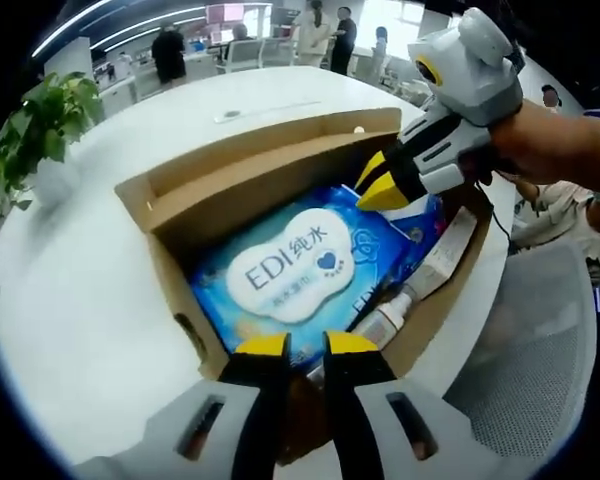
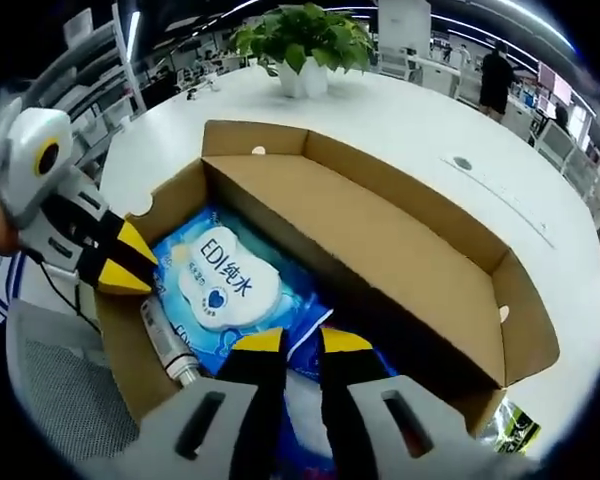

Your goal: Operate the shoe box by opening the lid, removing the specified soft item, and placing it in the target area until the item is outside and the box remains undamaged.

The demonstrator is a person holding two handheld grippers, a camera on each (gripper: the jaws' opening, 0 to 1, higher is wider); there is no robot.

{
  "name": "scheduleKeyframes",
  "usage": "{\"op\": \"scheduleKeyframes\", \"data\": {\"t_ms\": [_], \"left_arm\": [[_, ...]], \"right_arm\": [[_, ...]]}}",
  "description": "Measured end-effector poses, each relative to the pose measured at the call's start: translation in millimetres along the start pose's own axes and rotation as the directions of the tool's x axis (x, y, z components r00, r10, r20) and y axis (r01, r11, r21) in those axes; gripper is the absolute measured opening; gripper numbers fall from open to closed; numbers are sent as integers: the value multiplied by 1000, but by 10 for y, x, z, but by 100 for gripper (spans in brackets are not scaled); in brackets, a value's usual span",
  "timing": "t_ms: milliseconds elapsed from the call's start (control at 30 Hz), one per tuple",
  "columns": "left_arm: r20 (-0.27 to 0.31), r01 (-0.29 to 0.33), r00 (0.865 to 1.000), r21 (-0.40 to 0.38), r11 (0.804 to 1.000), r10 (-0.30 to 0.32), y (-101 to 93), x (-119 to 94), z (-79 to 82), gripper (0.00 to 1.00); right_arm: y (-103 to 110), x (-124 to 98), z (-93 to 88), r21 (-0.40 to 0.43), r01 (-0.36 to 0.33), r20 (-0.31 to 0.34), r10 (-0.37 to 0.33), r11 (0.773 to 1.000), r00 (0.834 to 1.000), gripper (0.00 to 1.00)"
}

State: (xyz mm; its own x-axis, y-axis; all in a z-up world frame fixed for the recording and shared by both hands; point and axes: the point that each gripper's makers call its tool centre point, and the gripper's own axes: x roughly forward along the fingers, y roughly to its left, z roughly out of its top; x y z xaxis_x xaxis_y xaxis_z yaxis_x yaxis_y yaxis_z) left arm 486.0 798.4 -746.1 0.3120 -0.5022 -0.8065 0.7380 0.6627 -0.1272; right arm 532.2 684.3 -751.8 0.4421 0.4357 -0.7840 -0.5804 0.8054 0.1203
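Note:
An open cardboard shoe box (image 1: pixel 170 215) (image 2: pixel 450 290) sits on a white round table, its lid folded back. Inside lies a blue wipes pack (image 1: pixel 290 265) (image 2: pixel 225 275) with a white "EDI" label, and a slim white bottle (image 1: pixel 385 320) (image 2: pixel 165 345) lies along its side. My right gripper (image 2: pixel 302 345) (image 1: pixel 380 190) is closed down on one corner of the pack, which still lies flat. My left gripper (image 1: pixel 307 348) (image 2: pixel 125 265) hovers shut at the opposite short wall of the box, with nothing between its jaws.
A potted plant (image 2: pixel 305 45) (image 1: pixel 40 125) stands on the table (image 1: pixel 70 320) beyond the box. A grey mesh chair (image 1: pixel 530 350) (image 2: pixel 65 400) is close to the table edge. People stand among desks in the background.

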Motion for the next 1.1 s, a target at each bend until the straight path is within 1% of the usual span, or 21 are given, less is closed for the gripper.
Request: {"op": "scheduleKeyframes", "data": {"t_ms": [33,67,133,200,267,367,433,500,533,567,633,800,967,1100], "left_arm": [[0,0,1000,0,1000,0,0,1,-1,9],[0,1,1000,1,1000,-1,0,3,-2,9],[2,3,1000,1,1000,-3,-4,2,-2,9],[3,4,1000,0,1000,-4,-5,0,-2,9],[3,4,1000,-1,1000,-4,-5,1,-2,9],[0,5,1000,1,1000,-5,-10,5,-3,9],[0,6,1000,3,1000,-6,-11,3,-3,10],[0,7,1000,5,1000,-7,-12,1,-4,9],[0,8,1000,5,1000,-8,-12,0,-5,9],[1,9,1000,4,1000,-9,-11,-1,-5,9],[3,8,1000,6,1000,-8,-10,-2,-5,9],[11,8,1000,17,1000,-8,-16,0,-5,11],[13,5,1000,18,1000,-5,-24,-3,-5,12],[14,3,1000,18,1000,-3,-22,-5,-8,13]], "right_arm": [[49,22,26,-3,-25,14,25,1000,1000,10],[43,35,16,-7,-19,8,20,1000,1000,11],[37,60,16,-23,-21,3,21,1000,1000,8],[49,85,29,-25,-36,9,37,999,999,6],[78,122,32,-54,-51,10,51,997,999,6],[105,196,-11,-73,-54,-13,53,996,998,7],[94,222,-25,-93,-52,-22,50,994,998,5],[112,229,-35,-136,-51,-32,47,989,998,2],[138,229,-34,-181,-55,-33,50,982,998,0],[129,221,-29,-198,-38,-30,33,980,999,0],[148,213,-31,-202,-39,-28,35,978,999,0],[146,138,4,-264,-26,-11,24,964,1000,0],[132,16,49,-280,-20,9,23,960,1000,0],[73,-102,31,-297,-4,16,9,955,1000,0]]}}
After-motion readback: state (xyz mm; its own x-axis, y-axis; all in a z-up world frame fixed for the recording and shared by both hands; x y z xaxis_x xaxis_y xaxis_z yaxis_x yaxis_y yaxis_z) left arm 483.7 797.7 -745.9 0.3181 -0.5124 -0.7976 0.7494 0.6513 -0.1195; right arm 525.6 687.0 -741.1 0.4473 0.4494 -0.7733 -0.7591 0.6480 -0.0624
